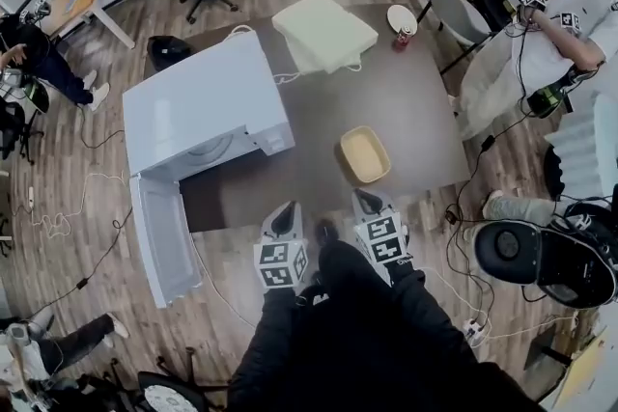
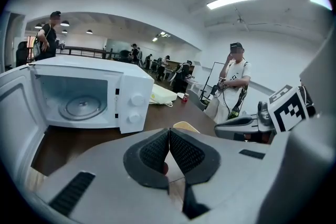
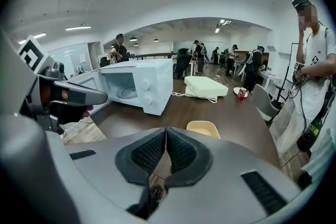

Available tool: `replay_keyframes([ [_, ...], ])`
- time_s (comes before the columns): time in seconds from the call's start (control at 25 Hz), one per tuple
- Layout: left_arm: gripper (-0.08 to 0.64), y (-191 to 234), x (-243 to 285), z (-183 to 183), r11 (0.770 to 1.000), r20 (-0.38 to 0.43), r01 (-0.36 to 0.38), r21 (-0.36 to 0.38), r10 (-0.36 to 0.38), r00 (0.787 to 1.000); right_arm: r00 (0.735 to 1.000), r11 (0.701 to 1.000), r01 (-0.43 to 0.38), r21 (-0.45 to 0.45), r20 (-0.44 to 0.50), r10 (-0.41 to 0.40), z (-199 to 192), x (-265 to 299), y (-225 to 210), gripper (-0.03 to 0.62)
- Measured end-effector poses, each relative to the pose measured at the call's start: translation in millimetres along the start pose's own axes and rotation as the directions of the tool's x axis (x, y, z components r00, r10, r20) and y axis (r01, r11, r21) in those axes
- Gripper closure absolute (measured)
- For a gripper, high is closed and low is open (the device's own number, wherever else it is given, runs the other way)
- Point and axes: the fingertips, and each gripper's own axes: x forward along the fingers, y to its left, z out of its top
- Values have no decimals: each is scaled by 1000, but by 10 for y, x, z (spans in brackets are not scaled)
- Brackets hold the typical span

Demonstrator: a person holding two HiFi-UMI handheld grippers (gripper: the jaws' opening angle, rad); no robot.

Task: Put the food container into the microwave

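Observation:
A tan, empty food container (image 1: 364, 154) sits on the dark table (image 1: 406, 101), near its front edge; it also shows as the container (image 3: 203, 128) and the container (image 2: 185, 127). The white microwave (image 1: 205, 106) stands at the table's left with its door (image 1: 164, 236) swung open; its cavity and glass turntable (image 2: 80, 107) are visible. My left gripper (image 1: 283, 215) and right gripper (image 1: 368, 204) hover side by side just short of the table's front edge, both shut with nothing between the jaws. The right one is closest to the container.
A pale green cushion-like box (image 1: 324, 31), a white plate (image 1: 402, 17) and a red can (image 1: 403, 38) lie at the table's far side. A person (image 1: 541, 43) stands at the right, beside a chair (image 1: 454, 10). Cables run over the wooden floor.

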Motion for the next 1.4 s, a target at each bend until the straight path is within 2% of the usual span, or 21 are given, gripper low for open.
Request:
replay_keyframes([
  [0.32,526,123,627,-209,1000,-93,-9,-6,8,996,993,999,-29,23,-115,32,-317,635,-335,566],
  [0.44,526,165,803,-294,1000,-125,-15,-21,12,992,987,999,-41,24,-157,44,-427,851,-416,529],
  [0.68,526,247,1044,-410,998,-177,-36,-47,27,984,968,998,-59,12,-244,60,-643,1179,-534,517],
  [1.0,526,481,1098,-506,994,-207,-74,-78,56,977,936,998,-51,-43,-352,33,-894,1454,-587,514],
  [1.12,526,559,1036,-539,991,-211,-95,-95,74,975,926,997,-38,-62,-378,12,-948,1483,-603,540],
  [1.4,526,774,943,-524,989,-205,-98,-112,73,976,929,996,20,-88,-366,-51,-838,1432,-559,552],
])
